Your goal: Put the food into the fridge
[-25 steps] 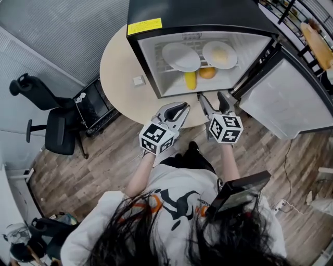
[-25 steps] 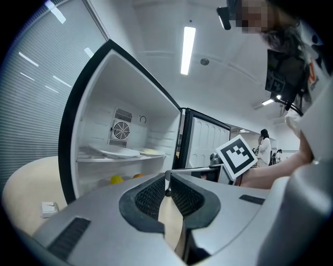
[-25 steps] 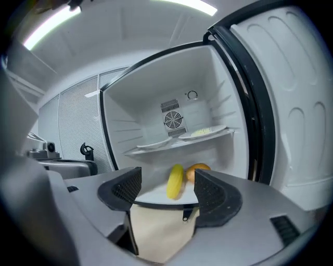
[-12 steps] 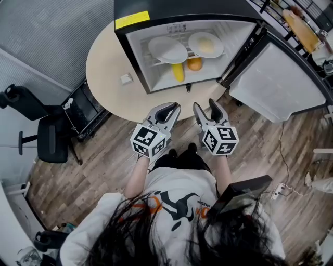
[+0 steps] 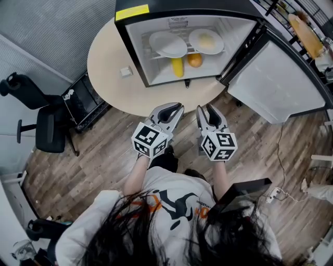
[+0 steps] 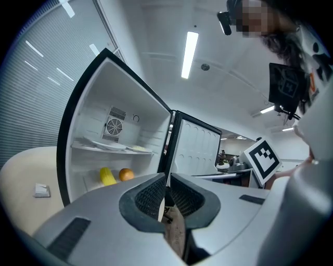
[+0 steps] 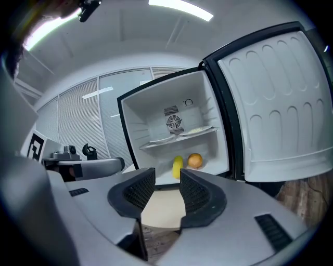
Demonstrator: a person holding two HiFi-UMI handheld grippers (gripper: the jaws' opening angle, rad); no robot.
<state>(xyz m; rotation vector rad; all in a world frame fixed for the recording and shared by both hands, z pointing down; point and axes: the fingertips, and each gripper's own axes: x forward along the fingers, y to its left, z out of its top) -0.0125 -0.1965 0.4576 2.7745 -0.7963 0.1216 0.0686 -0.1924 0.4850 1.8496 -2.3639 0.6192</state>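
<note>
Before the fridge (image 5: 208, 5), holding left tongs (image 5: 177, 107) together, right tongs (image 5: 205, 108) just closing partway on nothing; could leave door (image 5: 270, 78) gaping, warming food (image 5: 178, 66).

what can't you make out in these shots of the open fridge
- Food on the right-hand plate: pale yellow, too small in the head view, seen edge-on in both gripper views.
- Yellow item beside the orange: small in every view, corn or banana unclear.
- Small white thing on the table: too small in the head and left gripper views.
</note>
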